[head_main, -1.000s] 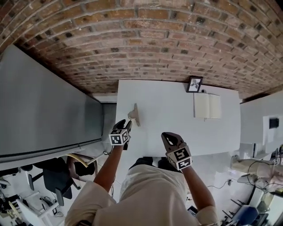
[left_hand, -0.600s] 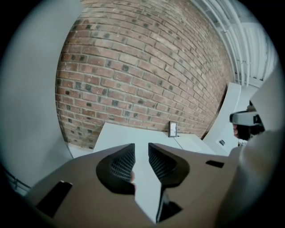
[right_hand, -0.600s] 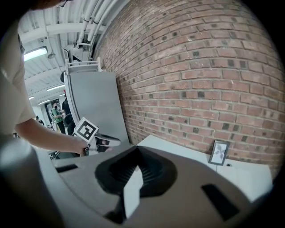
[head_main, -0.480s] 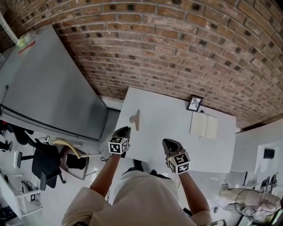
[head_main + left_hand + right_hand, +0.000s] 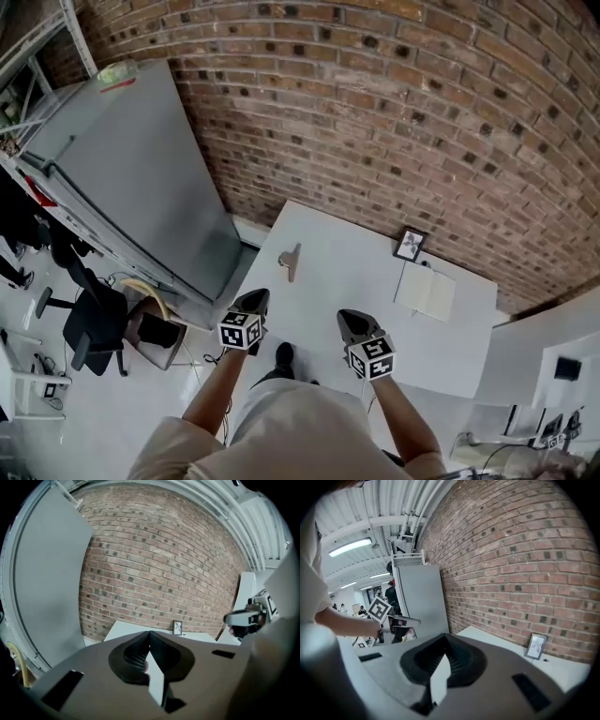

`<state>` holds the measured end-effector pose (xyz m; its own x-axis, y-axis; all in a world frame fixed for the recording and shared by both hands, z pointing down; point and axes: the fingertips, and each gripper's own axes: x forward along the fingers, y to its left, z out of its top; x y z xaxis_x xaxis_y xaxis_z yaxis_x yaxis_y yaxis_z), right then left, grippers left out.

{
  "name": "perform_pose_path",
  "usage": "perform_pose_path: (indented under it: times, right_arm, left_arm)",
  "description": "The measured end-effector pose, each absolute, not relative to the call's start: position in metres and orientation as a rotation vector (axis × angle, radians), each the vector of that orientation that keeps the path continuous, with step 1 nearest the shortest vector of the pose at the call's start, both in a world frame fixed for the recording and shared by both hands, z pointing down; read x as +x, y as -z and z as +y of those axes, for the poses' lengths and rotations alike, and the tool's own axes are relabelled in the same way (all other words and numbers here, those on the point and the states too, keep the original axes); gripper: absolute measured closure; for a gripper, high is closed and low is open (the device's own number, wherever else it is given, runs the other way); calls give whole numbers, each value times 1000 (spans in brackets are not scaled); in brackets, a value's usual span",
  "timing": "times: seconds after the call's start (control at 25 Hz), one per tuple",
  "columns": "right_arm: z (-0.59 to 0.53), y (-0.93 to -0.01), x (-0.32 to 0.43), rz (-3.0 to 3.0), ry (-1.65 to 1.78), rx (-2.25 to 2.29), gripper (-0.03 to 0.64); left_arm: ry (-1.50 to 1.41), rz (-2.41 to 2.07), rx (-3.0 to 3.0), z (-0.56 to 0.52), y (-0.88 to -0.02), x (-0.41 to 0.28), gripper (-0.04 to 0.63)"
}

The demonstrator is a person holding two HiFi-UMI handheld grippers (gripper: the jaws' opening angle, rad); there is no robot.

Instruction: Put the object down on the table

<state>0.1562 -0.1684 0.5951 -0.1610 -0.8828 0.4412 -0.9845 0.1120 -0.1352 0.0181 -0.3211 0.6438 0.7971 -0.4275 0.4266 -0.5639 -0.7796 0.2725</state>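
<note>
A small tan object (image 5: 291, 262) lies on the white table (image 5: 356, 281), near its left edge, with no gripper touching it. My left gripper (image 5: 253, 301) hangs at the table's near edge, a little short of the object, jaws shut with nothing between them. The right gripper (image 5: 353, 324) is beside it, also shut and empty. In the left gripper view the fingertips (image 5: 149, 635) meet, and the right gripper (image 5: 246, 617) shows at the right. The right gripper view shows its own shut jaws (image 5: 444, 637) and the left gripper (image 5: 399, 620) off to the left.
A small photo frame (image 5: 410, 244) and an open notebook (image 5: 427, 292) sit at the table's far right. A brick wall (image 5: 375, 112) stands behind it. A tall grey cabinet (image 5: 131, 178) is at the left, with a black chair (image 5: 89, 328) below, and another white desk (image 5: 553, 356) at the right.
Both grippers have drawn back from the object toward the table's near edge. The left jaws have closed. The head view has pulled away, so the table looks smaller.
</note>
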Motion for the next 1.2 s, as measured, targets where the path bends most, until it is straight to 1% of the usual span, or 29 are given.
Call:
perform_pose_path:
  times: [0.52, 0.84, 1.2]
  right_arm:
    - [-129, -564, 133, -2241, -507, 1803, 614]
    - [-131, -547, 97, -2243, -461, 1830, 614]
    - [-142, -522, 64, -2200, -427, 1976, 614]
  left_arm:
    - [-336, -766, 2648, -235, -571, -41, 601]
    - [-298, -761, 2695, -233, -549, -85, 603]
    - [-247, -638, 2755, -240, -520, -120, 603]
